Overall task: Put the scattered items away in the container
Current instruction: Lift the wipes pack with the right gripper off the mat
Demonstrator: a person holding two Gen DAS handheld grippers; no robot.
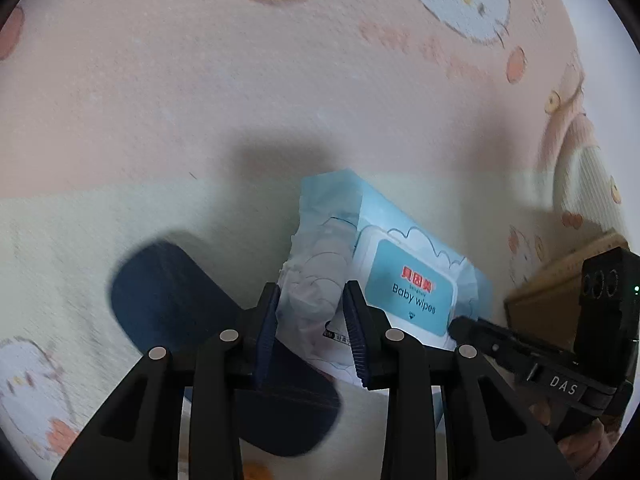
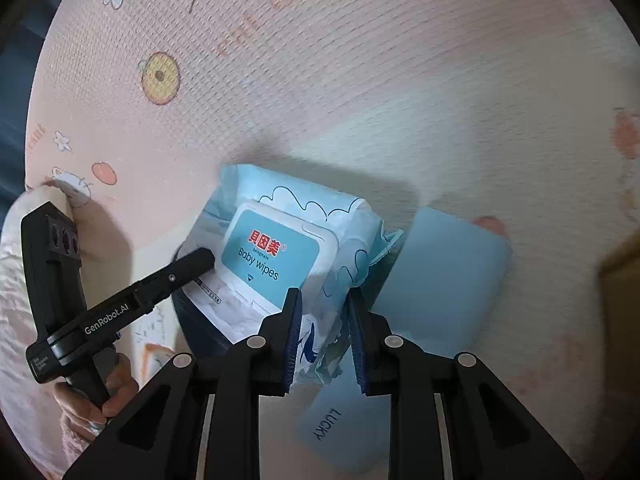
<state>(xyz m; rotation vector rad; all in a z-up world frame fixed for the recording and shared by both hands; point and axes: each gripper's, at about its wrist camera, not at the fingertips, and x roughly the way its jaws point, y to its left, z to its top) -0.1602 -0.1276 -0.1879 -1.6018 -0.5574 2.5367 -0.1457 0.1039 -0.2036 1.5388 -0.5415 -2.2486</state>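
Observation:
A light-blue pack of baby wipes (image 1: 404, 276) with a flip lid is held between both grippers. My left gripper (image 1: 312, 296) is shut on its crumpled white end, pads pressing the wrapper. In the right wrist view the same pack (image 2: 276, 252) has its other end, by the seam, pinched in my right gripper (image 2: 324, 300), which is also shut on it. The left gripper's finger (image 2: 196, 262) shows at the pack's far side. The pack casts a shadow on the mat behind it.
A dark navy oval object (image 1: 168, 300) lies under the pack on the left. A flat light-blue item marked LUCKY (image 2: 440, 280) lies under its right end. A brown cardboard box (image 1: 552, 296) stands at the right edge. The patterned pink play mat (image 2: 400, 80) stretches beyond. A hand (image 2: 100, 396) holds the left gripper.

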